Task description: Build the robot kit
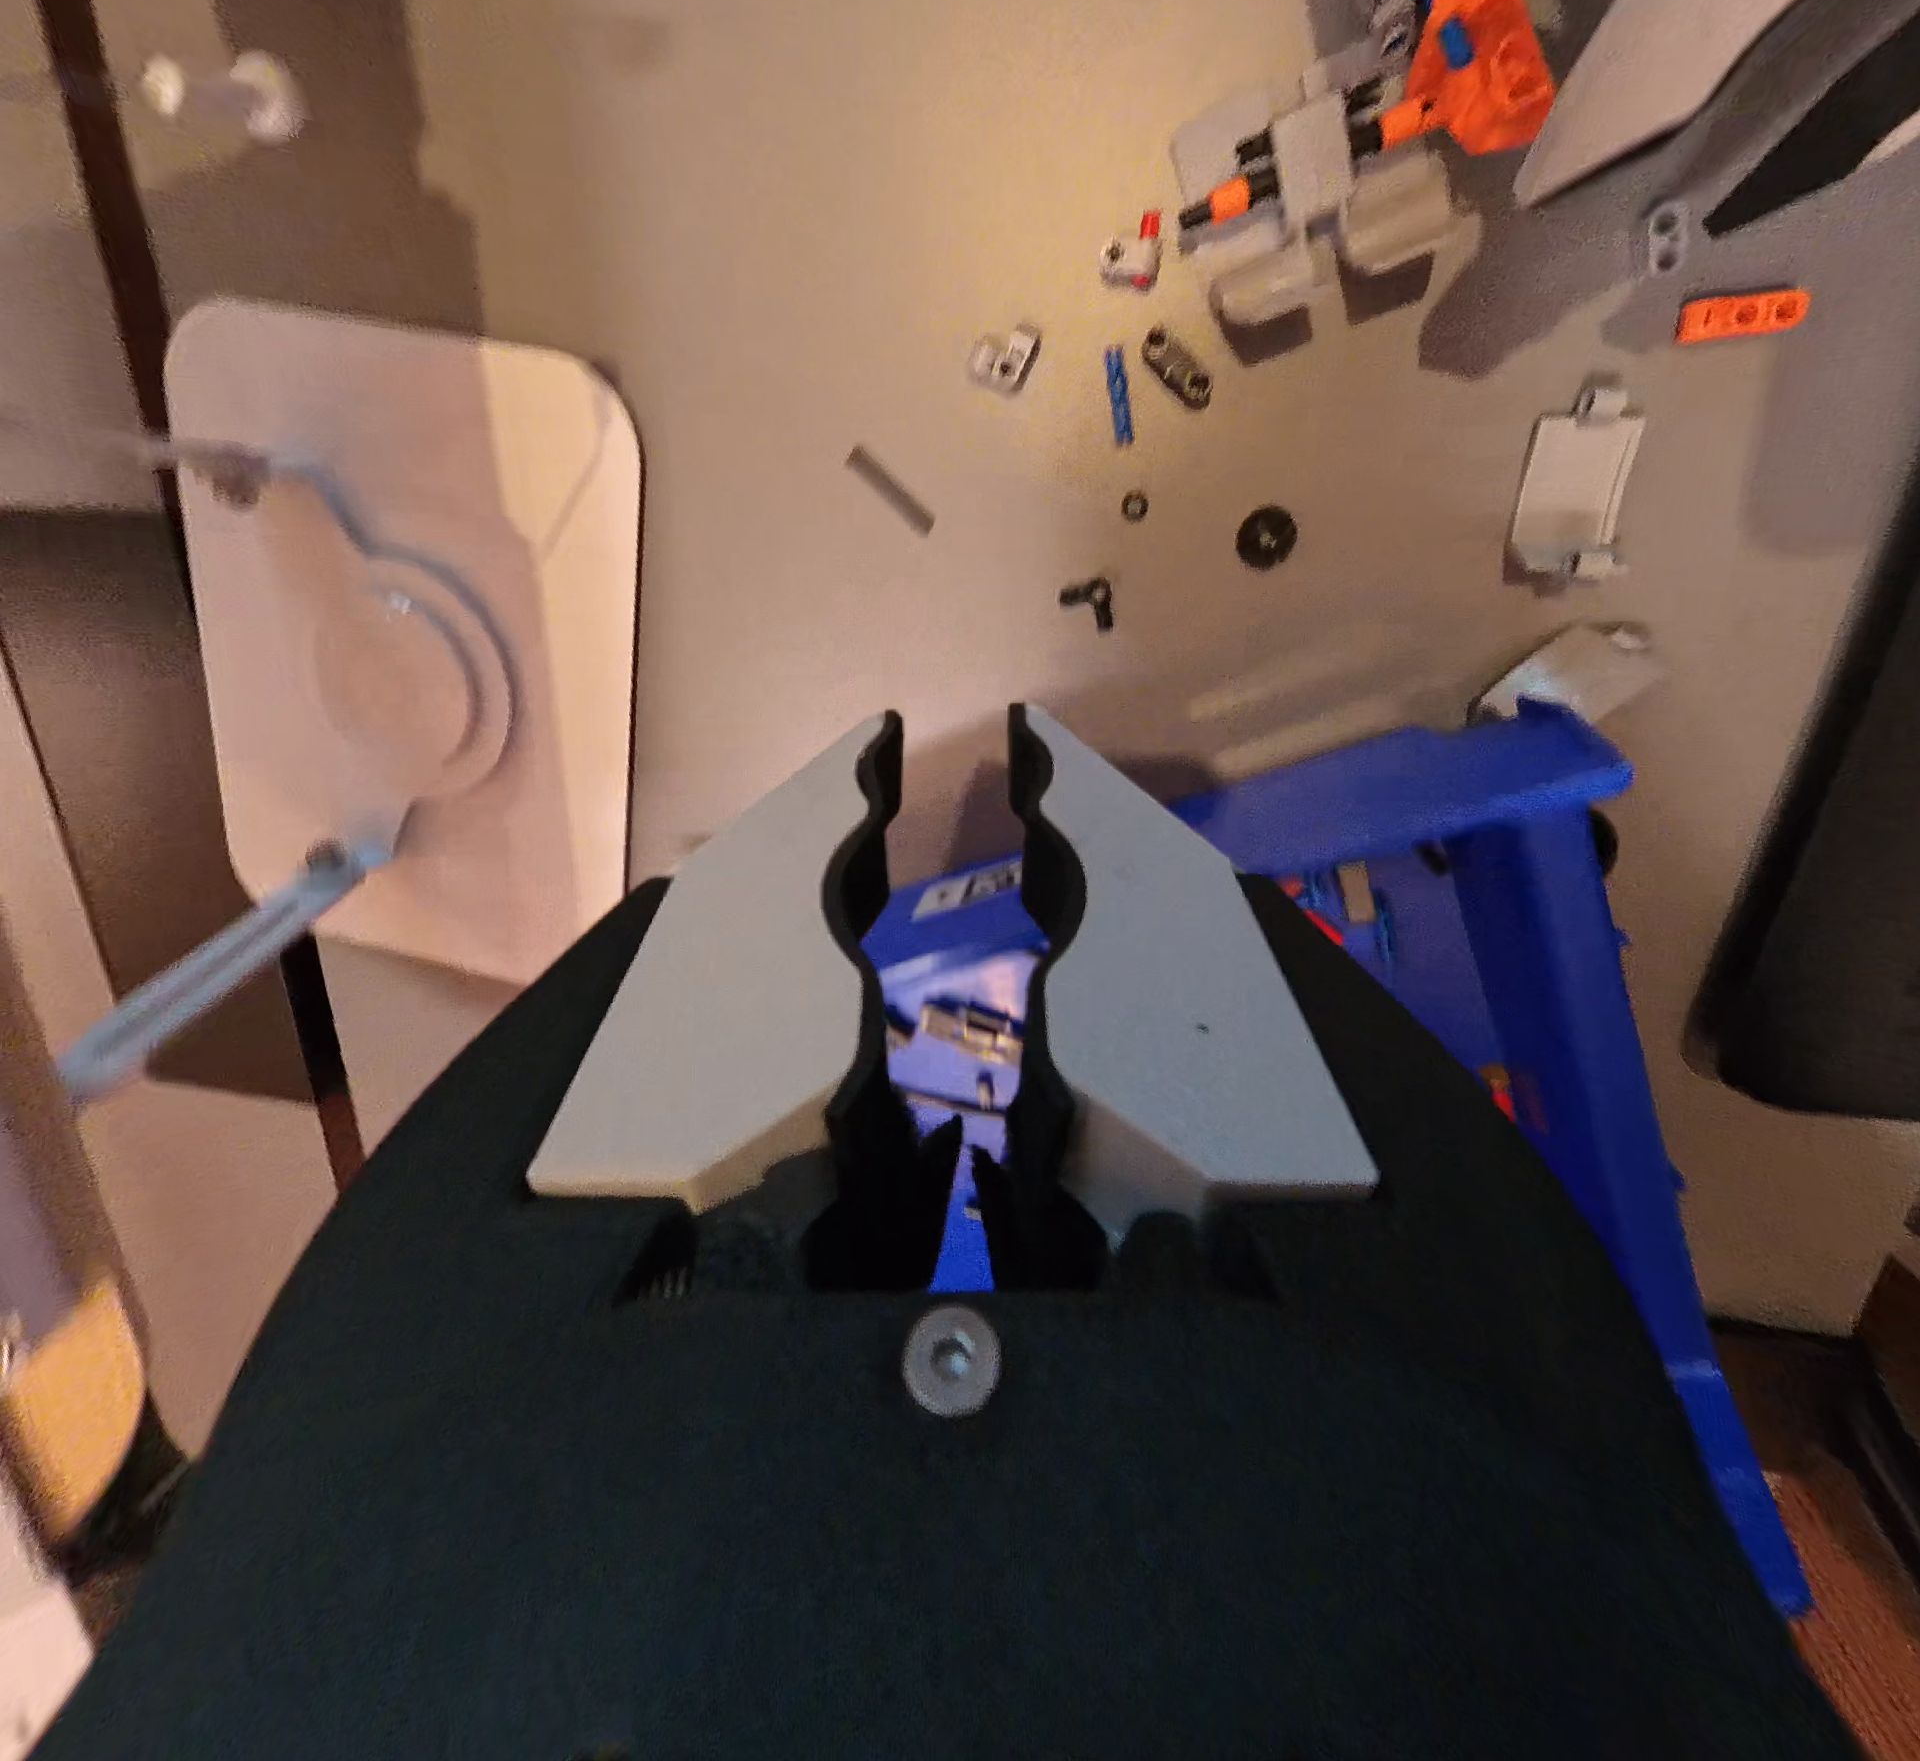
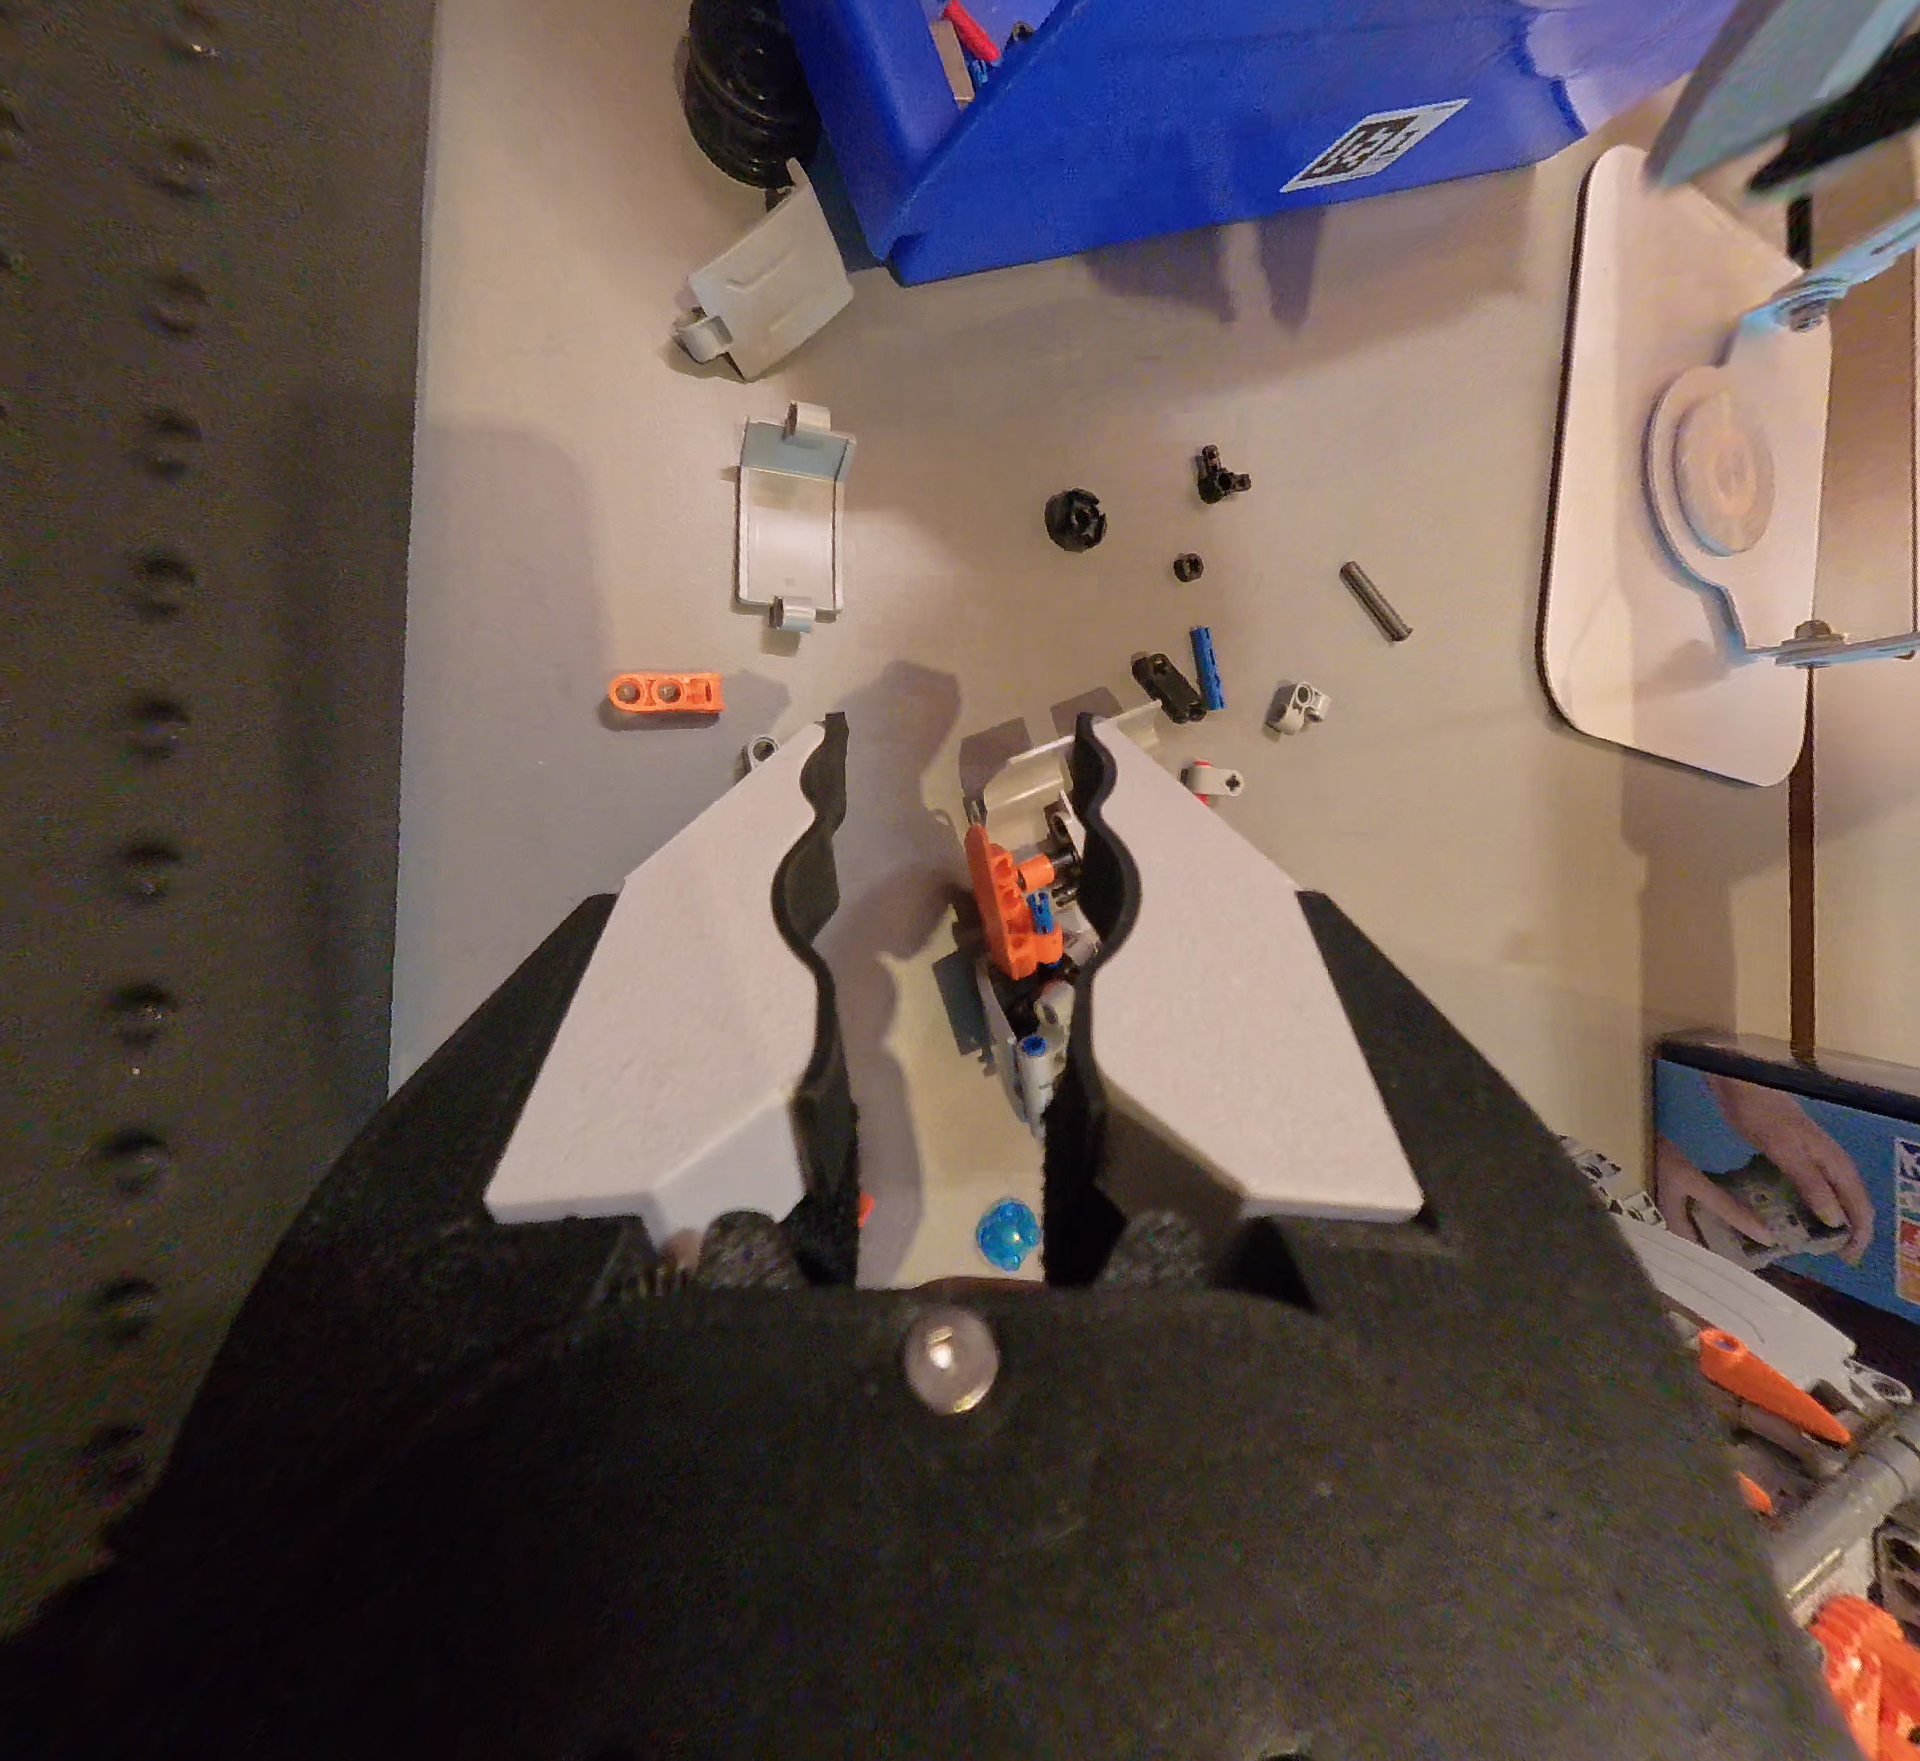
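Observation:
My right gripper (image 2: 961, 729) is open and points down at the beige table. A small grey and orange brick assembly (image 2: 1008, 901) lies between its fingers, against the right finger and apart from the left one. The assembly also shows in the left wrist view (image 1: 1486, 70), beside the right gripper's finger (image 1: 1714, 49). My left gripper (image 1: 956, 724) is narrowly open and empty, above the edge of a blue bin (image 1: 1403, 797) that holds loose parts. The bin also shows in the right wrist view (image 2: 1247, 49).
Loose parts lie ahead of the right gripper: an orange beam (image 2: 665, 693), two grey panels (image 2: 790, 516) (image 2: 764, 288), a black round piece (image 2: 1075, 518), a blue pin (image 2: 1207, 667), a dark axle (image 2: 1374, 602). A black tyre (image 2: 743, 80) rests by the bin. A white board (image 2: 1683, 464) and a blue box (image 2: 1787, 1181) stand right. About 9 cm separates my right fingertips from the black round piece (image 2: 1075, 518).

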The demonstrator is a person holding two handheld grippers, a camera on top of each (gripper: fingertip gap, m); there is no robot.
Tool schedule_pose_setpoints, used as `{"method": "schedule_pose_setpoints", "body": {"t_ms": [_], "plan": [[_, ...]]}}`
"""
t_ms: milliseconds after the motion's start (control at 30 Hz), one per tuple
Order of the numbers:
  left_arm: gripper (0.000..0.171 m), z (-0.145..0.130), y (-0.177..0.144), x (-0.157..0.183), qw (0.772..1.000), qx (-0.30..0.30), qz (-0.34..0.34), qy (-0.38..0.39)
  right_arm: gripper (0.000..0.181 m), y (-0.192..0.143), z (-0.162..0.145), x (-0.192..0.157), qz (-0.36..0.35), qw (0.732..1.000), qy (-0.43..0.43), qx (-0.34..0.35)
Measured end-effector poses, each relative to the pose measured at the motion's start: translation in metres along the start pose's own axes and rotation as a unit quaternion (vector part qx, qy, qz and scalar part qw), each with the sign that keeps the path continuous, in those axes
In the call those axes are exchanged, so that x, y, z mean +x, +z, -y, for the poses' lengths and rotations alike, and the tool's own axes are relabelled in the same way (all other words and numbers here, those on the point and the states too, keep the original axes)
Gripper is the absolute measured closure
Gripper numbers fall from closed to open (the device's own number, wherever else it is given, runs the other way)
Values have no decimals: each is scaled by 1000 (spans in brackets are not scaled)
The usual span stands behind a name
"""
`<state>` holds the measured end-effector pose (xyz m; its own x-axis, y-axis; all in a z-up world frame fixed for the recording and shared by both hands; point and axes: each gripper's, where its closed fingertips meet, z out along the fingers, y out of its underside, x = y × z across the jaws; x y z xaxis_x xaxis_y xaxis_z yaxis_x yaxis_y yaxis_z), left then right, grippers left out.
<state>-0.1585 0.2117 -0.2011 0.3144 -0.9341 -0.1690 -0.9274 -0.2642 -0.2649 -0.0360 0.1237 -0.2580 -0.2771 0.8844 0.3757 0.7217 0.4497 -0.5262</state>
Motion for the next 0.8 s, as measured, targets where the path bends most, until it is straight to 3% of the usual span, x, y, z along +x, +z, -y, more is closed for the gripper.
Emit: {"method": "schedule_pose_setpoints", "body": {"t_ms": [300, 600, 800], "plan": [[154, -86, -36, 5, 997, -27, 21, -72, 140, 6, -4, -1, 7, 1000, 3, -9], [153, -146, -15, 40, 990, -99, -44, -86, 140, 10, -7, -1, 12, 1000, 6, -14], [152, -165, 7, 56, 984, -141, -78, -82, 140, 11, -8, -2, 16, 1000, 8, -16]]}}
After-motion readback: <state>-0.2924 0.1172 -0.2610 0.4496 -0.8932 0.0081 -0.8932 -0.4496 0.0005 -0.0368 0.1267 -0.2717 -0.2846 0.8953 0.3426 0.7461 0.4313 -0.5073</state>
